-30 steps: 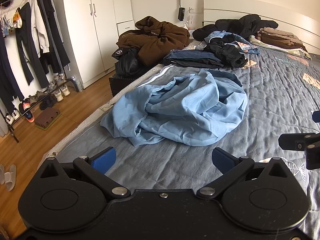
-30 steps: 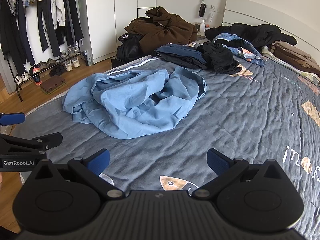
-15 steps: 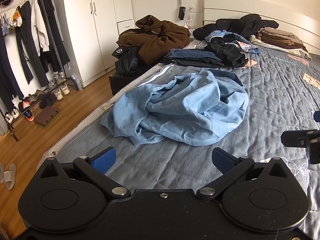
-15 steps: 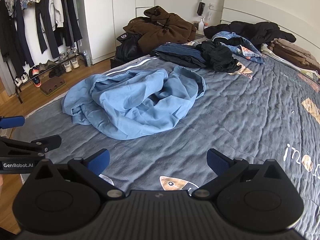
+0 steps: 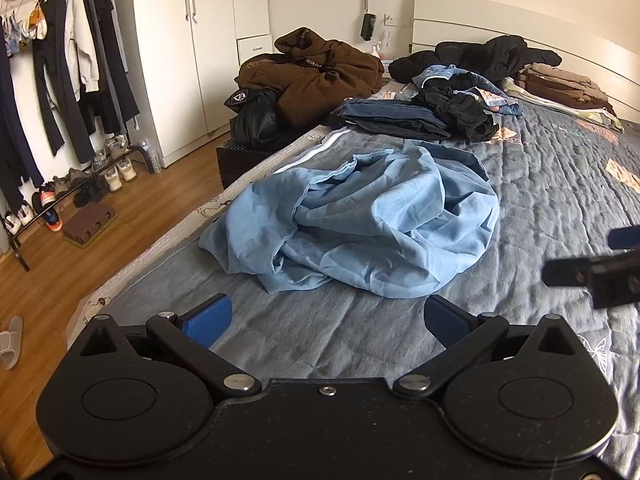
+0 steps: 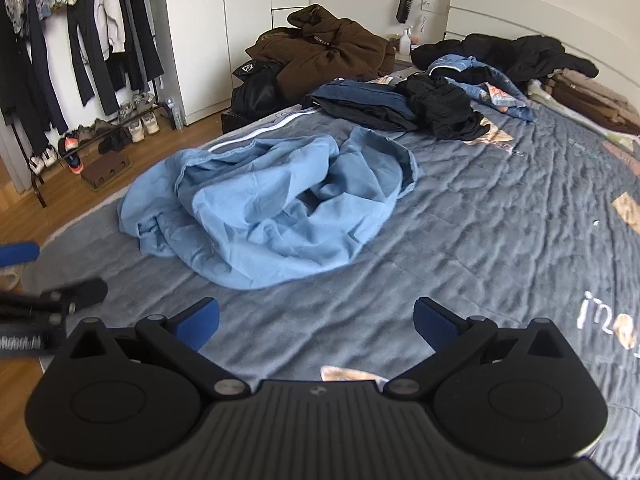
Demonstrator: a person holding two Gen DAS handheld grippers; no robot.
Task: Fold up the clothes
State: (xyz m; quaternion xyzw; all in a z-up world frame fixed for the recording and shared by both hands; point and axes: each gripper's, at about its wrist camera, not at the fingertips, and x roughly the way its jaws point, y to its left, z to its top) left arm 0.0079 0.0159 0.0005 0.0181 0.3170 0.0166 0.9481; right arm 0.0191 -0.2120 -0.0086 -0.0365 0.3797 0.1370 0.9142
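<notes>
A crumpled light-blue cotton garment (image 5: 360,220) lies in a heap on the grey quilted bed (image 5: 560,200), at the frame's centre. The left gripper (image 5: 326,316) and right gripper (image 6: 316,320) hover at bottom centre, both spread wide, gripping nothing.

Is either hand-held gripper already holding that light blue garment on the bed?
No, the blue garment lies crumpled on the bed, and the left hand-held gripper is open and short of it.

Two low wrist views over the bed (image 5: 560,208), headboard (image 6: 520,12) at 1 o'clock, sharing the crumpled blue garment (image 5: 360,220) nearby.
</notes>
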